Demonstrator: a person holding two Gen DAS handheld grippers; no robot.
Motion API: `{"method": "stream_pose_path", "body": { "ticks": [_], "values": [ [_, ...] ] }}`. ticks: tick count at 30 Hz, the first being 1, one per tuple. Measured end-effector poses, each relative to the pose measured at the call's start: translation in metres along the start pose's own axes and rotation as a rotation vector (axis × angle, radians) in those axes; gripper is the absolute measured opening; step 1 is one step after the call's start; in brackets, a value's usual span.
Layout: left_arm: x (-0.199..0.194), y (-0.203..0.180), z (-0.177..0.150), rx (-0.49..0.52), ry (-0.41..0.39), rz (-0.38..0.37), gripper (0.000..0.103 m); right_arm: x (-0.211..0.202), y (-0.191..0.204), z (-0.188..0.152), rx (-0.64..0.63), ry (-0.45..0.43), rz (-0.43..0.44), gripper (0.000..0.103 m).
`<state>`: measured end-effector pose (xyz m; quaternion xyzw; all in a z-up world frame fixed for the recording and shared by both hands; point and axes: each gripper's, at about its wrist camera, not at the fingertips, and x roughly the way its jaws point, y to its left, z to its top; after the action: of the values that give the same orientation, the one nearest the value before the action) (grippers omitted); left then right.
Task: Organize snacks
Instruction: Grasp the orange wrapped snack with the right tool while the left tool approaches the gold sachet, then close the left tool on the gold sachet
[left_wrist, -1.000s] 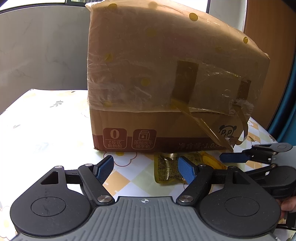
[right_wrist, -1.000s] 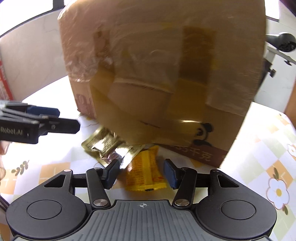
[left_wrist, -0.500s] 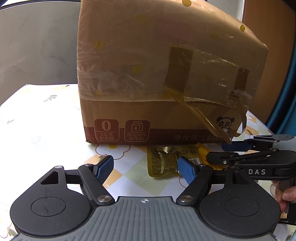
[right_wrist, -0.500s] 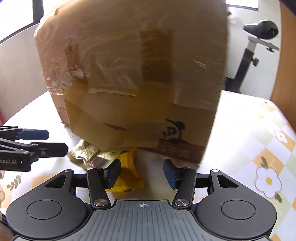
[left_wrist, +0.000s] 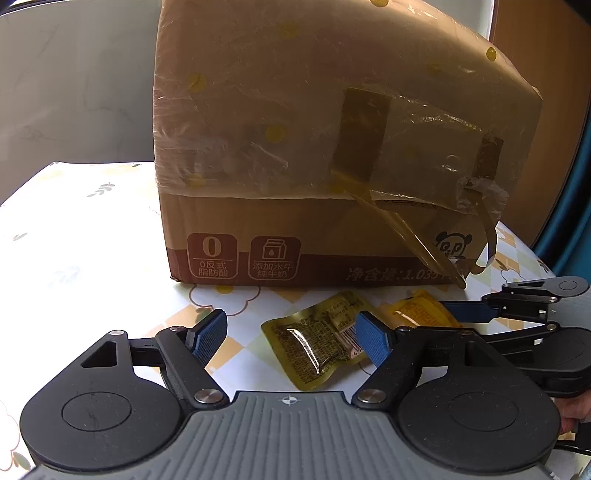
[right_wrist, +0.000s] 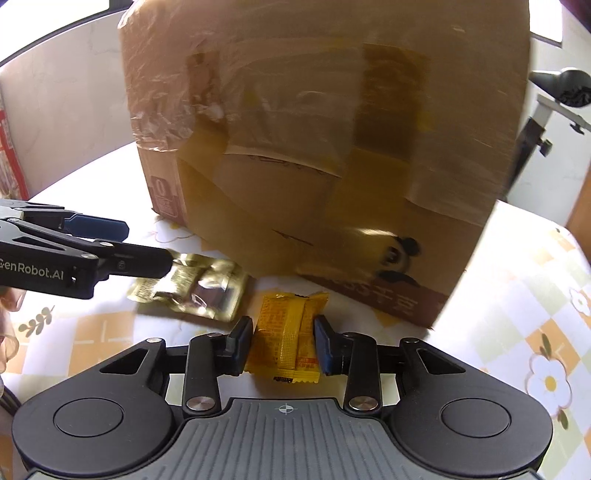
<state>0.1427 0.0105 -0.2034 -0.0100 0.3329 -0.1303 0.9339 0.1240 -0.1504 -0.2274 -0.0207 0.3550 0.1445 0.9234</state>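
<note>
Through the left wrist camera, the left gripper is seen with its blue pads set wide apart and nothing clamped between them. A gold packet lies flat on the flowered tablecloth between and just past the pads, its right end hidden behind the right pad. Behind it stands a taped cardboard box. To the right, the right gripper is seen from the side, reaching over a yellow packet that lies in front of the box.

Through the right wrist camera, the right gripper is seen with its jaws closing, and the yellow packet is framed between the two pads, which stand at its long edges; firm pressure cannot be told. The packet rests on the tablecloth, just in front of the box. At the left, the left gripper is seen with its fingertip over the gold packet, which lies beside the yellow one.
</note>
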Motion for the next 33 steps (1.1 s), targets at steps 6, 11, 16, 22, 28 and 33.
{"method": "stream_pose_path", "body": {
  "ticks": [6,11,16,22,28,33],
  "values": [
    [0.006,-0.006,0.001,-0.012,0.018,-0.021,0.079,-0.008,-0.015,-0.01,0.056,-0.02,-0.041,0.032],
    [0.012,-0.019,0.001,0.011,0.025,-0.027,0.079,-0.011,-0.021,-0.017,0.076,-0.041,-0.047,0.032],
    [0.016,-0.024,0.0,0.019,0.038,-0.019,0.08,-0.011,-0.021,-0.018,0.081,-0.056,-0.043,0.033],
    [0.02,-0.025,-0.002,0.027,0.054,-0.024,0.08,-0.012,-0.023,-0.02,0.093,-0.066,-0.033,0.032],
    [0.023,-0.028,-0.007,0.042,0.066,-0.041,0.085,-0.014,-0.026,-0.02,0.105,-0.071,-0.023,0.032],
    [0.031,-0.032,-0.006,0.052,0.075,-0.003,0.085,-0.013,-0.024,-0.019,0.101,-0.071,-0.026,0.032]
  ]
}}
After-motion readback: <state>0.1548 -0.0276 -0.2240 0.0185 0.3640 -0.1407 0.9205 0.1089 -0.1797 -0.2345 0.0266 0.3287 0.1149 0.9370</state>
